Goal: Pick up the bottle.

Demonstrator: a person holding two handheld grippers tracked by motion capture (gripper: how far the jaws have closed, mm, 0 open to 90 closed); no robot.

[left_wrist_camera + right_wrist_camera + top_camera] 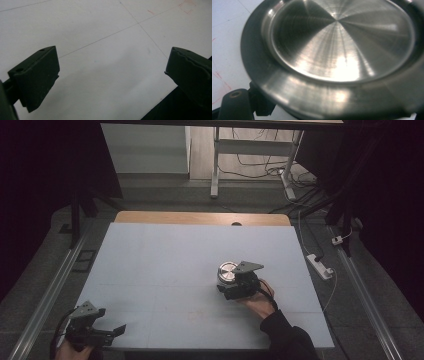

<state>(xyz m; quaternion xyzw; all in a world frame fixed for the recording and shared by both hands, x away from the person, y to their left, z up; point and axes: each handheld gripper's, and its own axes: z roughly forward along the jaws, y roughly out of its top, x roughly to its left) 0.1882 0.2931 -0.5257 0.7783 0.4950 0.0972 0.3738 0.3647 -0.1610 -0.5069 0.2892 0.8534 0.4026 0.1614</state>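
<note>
Near the table's point(165, 250) 7 o'clock corner the left gripper point(116, 330) idles with jaws apart, while right of centre the right gripper point(226, 290) clamps the steel canister point(227, 272), probably rigid, heavy, slippery, best gripped under its lip.

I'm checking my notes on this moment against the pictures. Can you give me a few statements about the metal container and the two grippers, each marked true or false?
1. The right gripper is closed on the round metal container. True.
2. The left gripper holds a second container. False: its jaws stand wide apart over the bare white table, with nothing between them.
3. The container stands right of the table's middle. True, by the high view.
4. The container's top is dull black plastic. False: the right gripper view shows a shiny brushed-metal lid.
5. The left gripper is at the table's far edge. False: it is at the near left corner.
</note>
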